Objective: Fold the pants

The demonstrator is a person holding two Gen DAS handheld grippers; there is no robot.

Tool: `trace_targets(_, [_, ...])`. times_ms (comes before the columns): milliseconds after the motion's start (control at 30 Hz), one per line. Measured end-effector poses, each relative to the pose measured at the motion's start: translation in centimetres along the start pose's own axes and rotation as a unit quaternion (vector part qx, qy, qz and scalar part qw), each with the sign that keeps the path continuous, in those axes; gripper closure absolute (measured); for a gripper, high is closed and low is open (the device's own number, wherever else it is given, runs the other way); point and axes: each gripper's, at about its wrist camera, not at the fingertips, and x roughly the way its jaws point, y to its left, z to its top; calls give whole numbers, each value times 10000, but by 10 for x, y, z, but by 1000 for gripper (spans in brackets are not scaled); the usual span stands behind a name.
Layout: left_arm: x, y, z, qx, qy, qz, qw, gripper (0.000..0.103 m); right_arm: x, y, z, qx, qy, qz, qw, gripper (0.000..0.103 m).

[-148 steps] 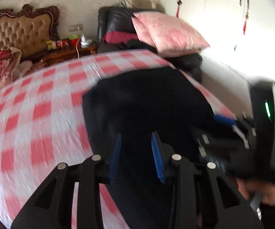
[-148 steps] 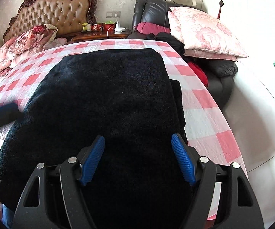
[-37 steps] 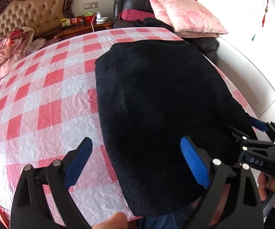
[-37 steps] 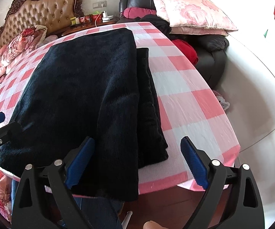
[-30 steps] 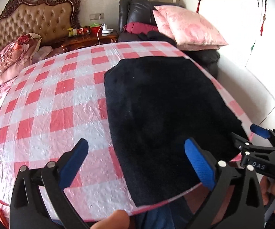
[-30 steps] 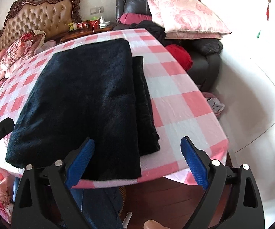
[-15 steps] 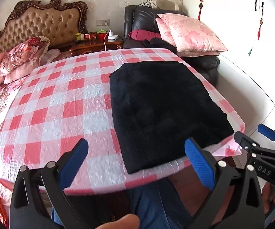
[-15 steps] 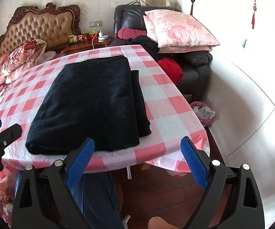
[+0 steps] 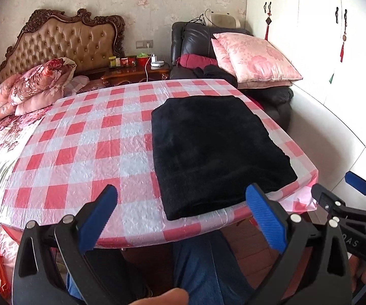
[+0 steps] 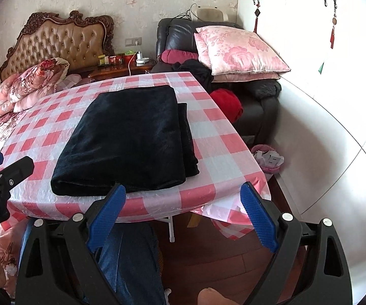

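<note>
We hold the left gripper (image 9: 181, 213) and right gripper (image 10: 183, 213) spread wide and empty, off the table (image 10: 216, 137) near edge, since the folded black pants (image 10: 129, 139) lie finished on it, by its right side

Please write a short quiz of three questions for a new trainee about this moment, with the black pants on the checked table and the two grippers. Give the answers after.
1. True or false: the left gripper is shut on the black pants.
2. Multiple choice: where do the folded pants lie on the red-and-white checked tablecloth? A) in its middle; B) on the side toward the pink floral pillows, near the front edge; C) hanging off the far edge.
3. Fill in: the right gripper is open and holds ____.

Key: 1. False: both grippers are open and off the table, clear of the pants. 2. B. 3. nothing.
</note>
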Motion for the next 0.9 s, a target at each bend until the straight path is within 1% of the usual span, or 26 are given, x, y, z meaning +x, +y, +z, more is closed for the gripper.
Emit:
trace_targets(333, [5,-6,-2,49,59,-84,9999,2,1,-1,1,16,8,-15,10000,15])
trace_targets(900, [1,-8,-1,66,7,-118,9999,2,1,-4,0,40,-8,-17,10000,15])
